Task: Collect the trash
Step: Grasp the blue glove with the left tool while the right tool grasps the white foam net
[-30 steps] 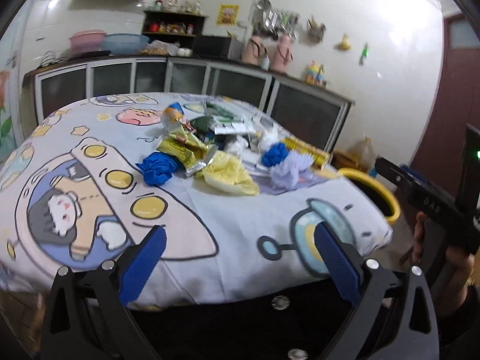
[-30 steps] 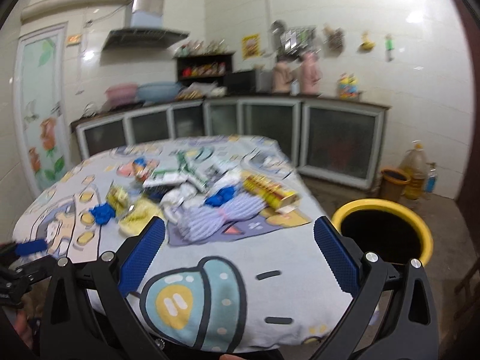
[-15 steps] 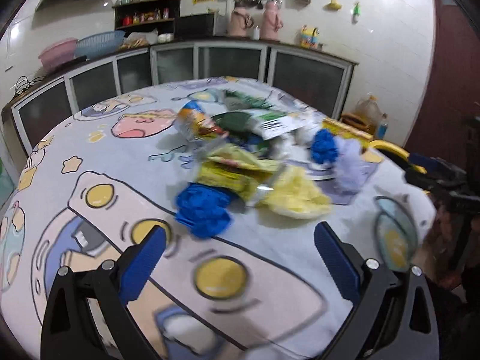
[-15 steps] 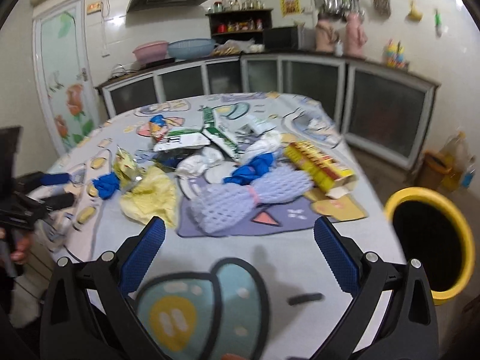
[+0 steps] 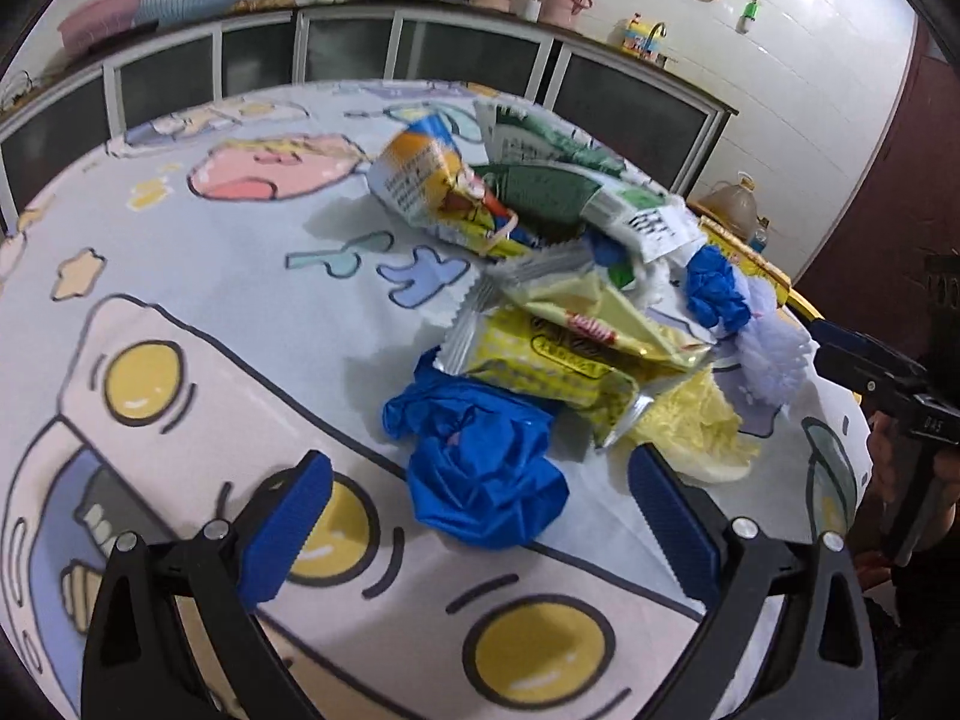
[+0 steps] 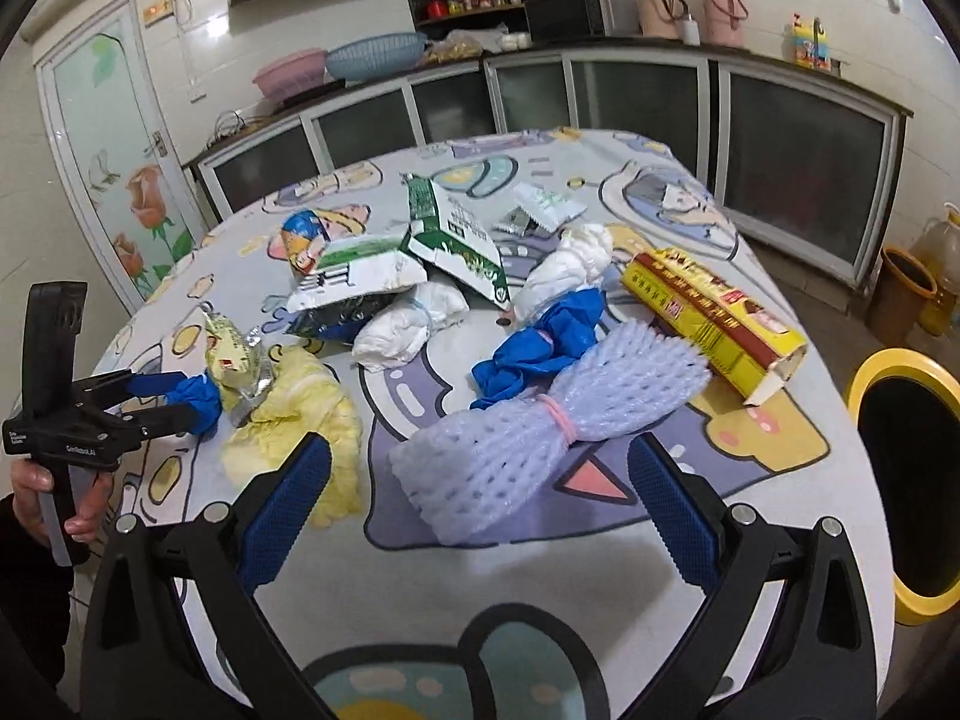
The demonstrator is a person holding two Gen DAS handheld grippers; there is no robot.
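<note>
A heap of trash lies on a table with a cartoon cloth (image 5: pixel 180 312). My left gripper (image 5: pixel 480 510) is open, its pads either side of a crumpled blue glove (image 5: pixel 480 468), with yellow snack wrappers (image 5: pixel 558 348) just behind. In the right wrist view the left gripper (image 6: pixel 174 402) shows at far left, at that blue glove (image 6: pixel 201 399). My right gripper (image 6: pixel 480 498) is open, and a lilac foam net (image 6: pixel 540 414) tied with a pink band lies between its fingers. Behind are a second blue glove (image 6: pixel 540 342) and a yellow carton (image 6: pixel 714 318).
A yellow-rimmed black bin (image 6: pixel 906 480) stands on the floor right of the table. White wads (image 6: pixel 408 324), green-white packets (image 6: pixel 456 234) and a yellow crumpled sheet (image 6: pixel 300 414) lie in the heap. Cabinets (image 6: pixel 600 96) run behind; a small bin and oil bottle (image 6: pixel 942 276) stand at right.
Both grippers have moved forward and down over the table. The left has closed in on the blue glove, the right on the lilac foam net. Both stay open.
</note>
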